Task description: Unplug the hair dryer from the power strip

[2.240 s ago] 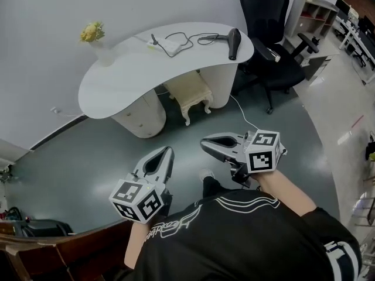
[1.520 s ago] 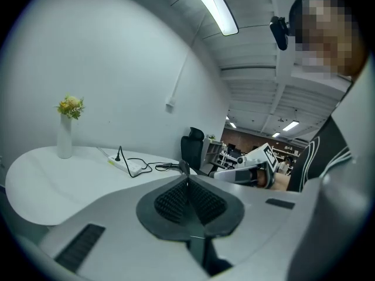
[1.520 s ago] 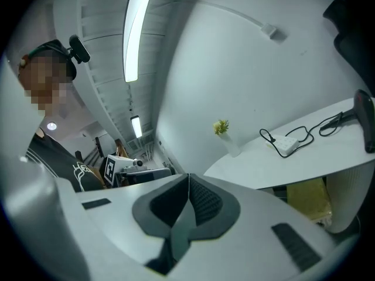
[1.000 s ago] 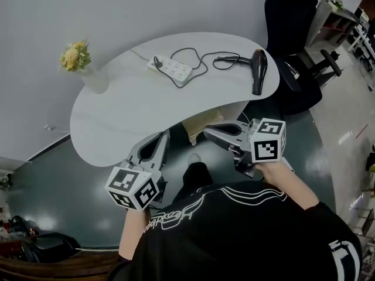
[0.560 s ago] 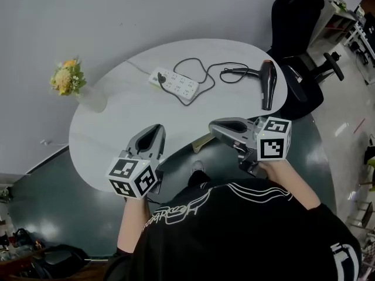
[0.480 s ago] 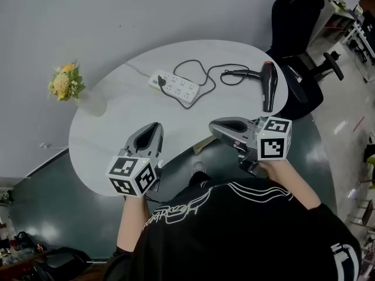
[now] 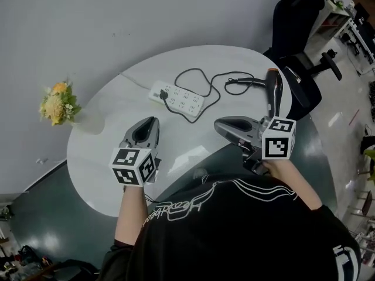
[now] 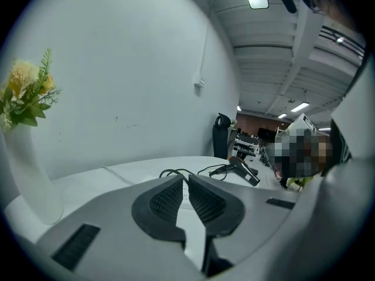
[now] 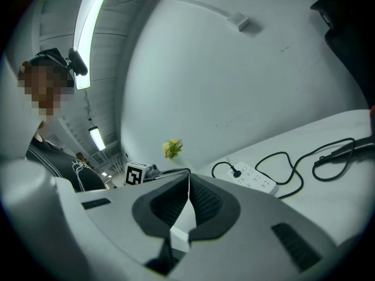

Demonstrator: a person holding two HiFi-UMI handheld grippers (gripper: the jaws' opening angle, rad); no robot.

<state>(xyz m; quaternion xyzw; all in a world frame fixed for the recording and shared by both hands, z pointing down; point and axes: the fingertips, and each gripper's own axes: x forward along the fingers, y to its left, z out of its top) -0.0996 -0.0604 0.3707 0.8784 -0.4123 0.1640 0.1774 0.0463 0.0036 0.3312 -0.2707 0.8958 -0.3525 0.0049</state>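
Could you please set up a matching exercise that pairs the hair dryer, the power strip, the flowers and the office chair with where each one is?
1. hair dryer
2. power strip
3. flowers
4. office chair

A. at the table's left end
B. off the table, beyond its right end
C. mid-table, with a black plug in it
D. lying near the table's right edge

Pairs: 1-D, 2-C, 3-A, 4-B
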